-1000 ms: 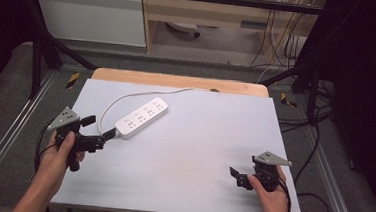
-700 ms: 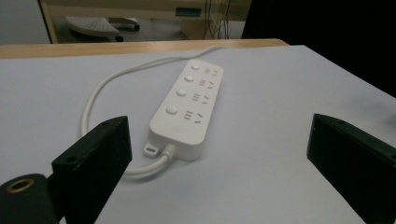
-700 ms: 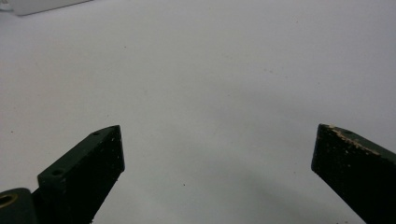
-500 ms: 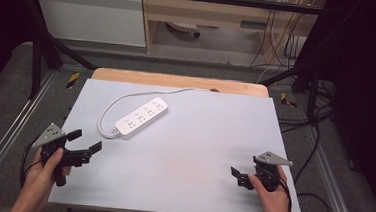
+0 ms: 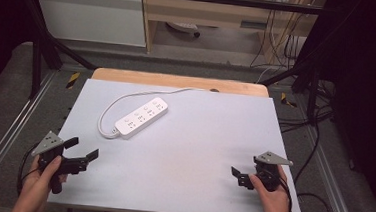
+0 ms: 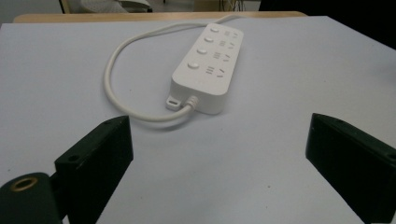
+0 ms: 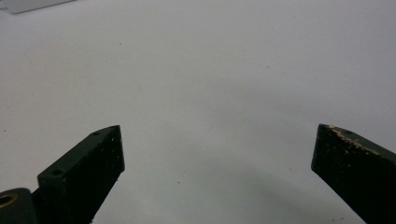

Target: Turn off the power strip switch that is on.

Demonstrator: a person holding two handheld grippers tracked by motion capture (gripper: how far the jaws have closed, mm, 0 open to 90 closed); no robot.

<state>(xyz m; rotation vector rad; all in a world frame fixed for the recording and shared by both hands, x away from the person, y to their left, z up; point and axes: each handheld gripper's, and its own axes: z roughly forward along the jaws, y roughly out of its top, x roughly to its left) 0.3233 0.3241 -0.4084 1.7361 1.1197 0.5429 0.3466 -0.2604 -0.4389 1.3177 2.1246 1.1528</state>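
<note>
A white power strip (image 5: 141, 116) lies at an angle on the pale grey table (image 5: 199, 137), left of centre. Its white cable (image 5: 106, 111) loops round to the left and runs off the far edge. In the left gripper view the power strip (image 6: 208, 65) lies ahead of the jaws, apart from them. My left gripper (image 5: 83, 147) hovers near the table's front left corner, open and empty, as the left gripper (image 6: 219, 154) also shows. My right gripper (image 5: 238, 177) rests at the front right, open over bare table, its jaws wide apart in the right gripper (image 7: 217, 158) view.
A wooden board (image 5: 178, 80) edges the table's far side. Metal frame rails (image 5: 8, 138) run along both sides. Dark cables (image 5: 313, 145) hang on the floor to the right. A white cabinet (image 5: 92, 14) and a wooden shelf stand behind.
My left gripper has drawn back from beside the power strip toward the front left corner, still open. The right gripper has stayed put.
</note>
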